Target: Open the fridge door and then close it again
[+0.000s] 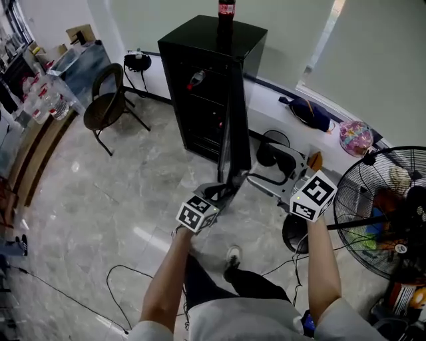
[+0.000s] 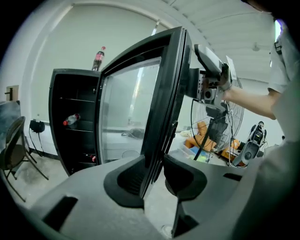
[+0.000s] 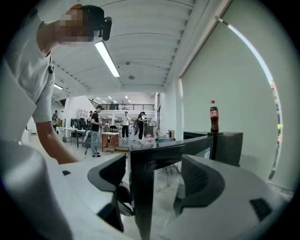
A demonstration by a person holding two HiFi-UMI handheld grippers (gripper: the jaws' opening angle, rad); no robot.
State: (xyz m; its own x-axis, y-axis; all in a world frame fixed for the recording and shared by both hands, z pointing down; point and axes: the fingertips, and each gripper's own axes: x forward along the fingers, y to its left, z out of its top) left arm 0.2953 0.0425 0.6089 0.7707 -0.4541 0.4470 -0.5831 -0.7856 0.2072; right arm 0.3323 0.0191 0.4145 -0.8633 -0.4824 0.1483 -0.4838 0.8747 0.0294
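A black fridge (image 1: pixel 200 73) stands by the wall with a cola bottle (image 1: pixel 226 13) on top. Its glass door (image 1: pixel 233 133) is swung far out toward me. My left gripper (image 1: pixel 216 196) is at the door's free edge. In the left gripper view that edge (image 2: pixel 154 136) runs down between the pads (image 2: pixel 126 180), and the left gripper (image 2: pixel 152 176) is shut on it. My right gripper (image 1: pixel 286 176) is just right of the door, near its top corner. In the right gripper view the door edge (image 3: pixel 140 187) stands between the wide-open jaws of the right gripper (image 3: pixel 150 180), with a gap on each side.
A folding chair (image 1: pixel 106 100) stands left of the fridge. A large standing fan (image 1: pixel 386 206) and clutter are close at my right. Cables (image 1: pixel 120 280) lie on the floor by my feet. A bottle (image 2: pixel 71 120) lies on a fridge shelf.
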